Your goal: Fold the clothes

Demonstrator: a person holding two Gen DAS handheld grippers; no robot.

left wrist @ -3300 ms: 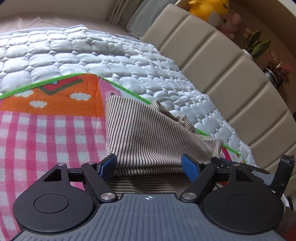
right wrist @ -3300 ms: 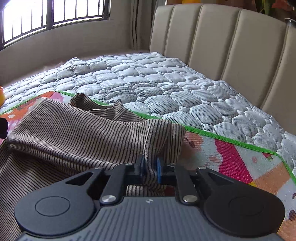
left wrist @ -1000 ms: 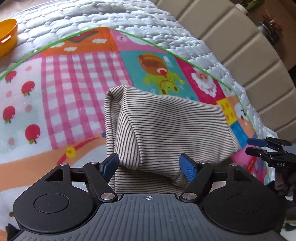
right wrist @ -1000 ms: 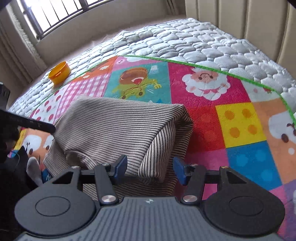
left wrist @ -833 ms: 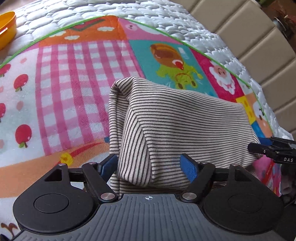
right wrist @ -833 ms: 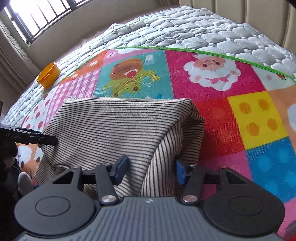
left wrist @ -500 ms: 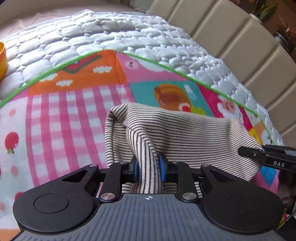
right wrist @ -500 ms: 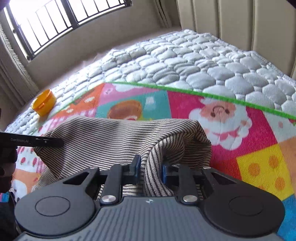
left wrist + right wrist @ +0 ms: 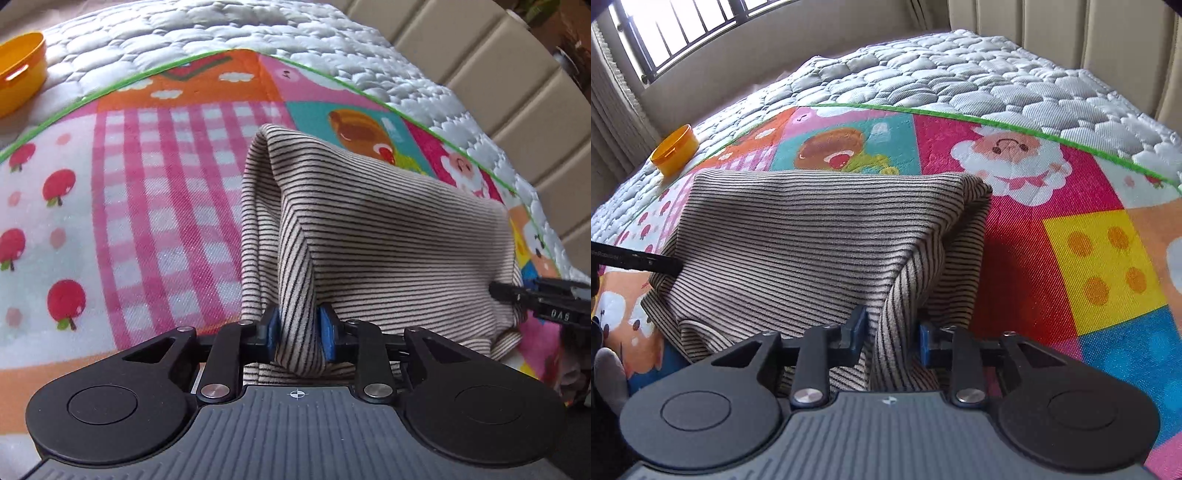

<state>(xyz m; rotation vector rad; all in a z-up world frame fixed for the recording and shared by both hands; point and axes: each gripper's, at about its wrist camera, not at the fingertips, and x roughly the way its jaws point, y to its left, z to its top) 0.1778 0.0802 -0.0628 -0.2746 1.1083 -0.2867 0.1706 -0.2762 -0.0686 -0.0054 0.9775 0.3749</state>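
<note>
A beige garment with thin dark stripes [image 9: 388, 229] lies folded and tented up on a colourful cartoon play mat [image 9: 147, 206]. My left gripper [image 9: 299, 328] pinches a fold at the garment's near left corner. Its blue pads still touch the cloth while the jaws are opening. My right gripper [image 9: 892, 332] straddles a fold of the garment [image 9: 812, 236] at the near right corner. Its jaws are opening too, and that fold sits loosely between the pads. Each gripper shows at the edge of the other's view: the right gripper [image 9: 535, 299] and the left gripper [image 9: 639, 260].
The mat [image 9: 1071, 240] covers a grey quilted mattress [image 9: 960, 81]. An orange bowl [image 9: 18, 70] sits at the far left of the quilt, also seen as the bowl [image 9: 674, 149]. A beige padded headboard [image 9: 480, 55] bounds the right side. A barred window [image 9: 683, 29] is behind.
Both grippers went from wide open around the garment's corners to pinching a fold each, then their jaws parted a little. Both hands sank toward the mat.
</note>
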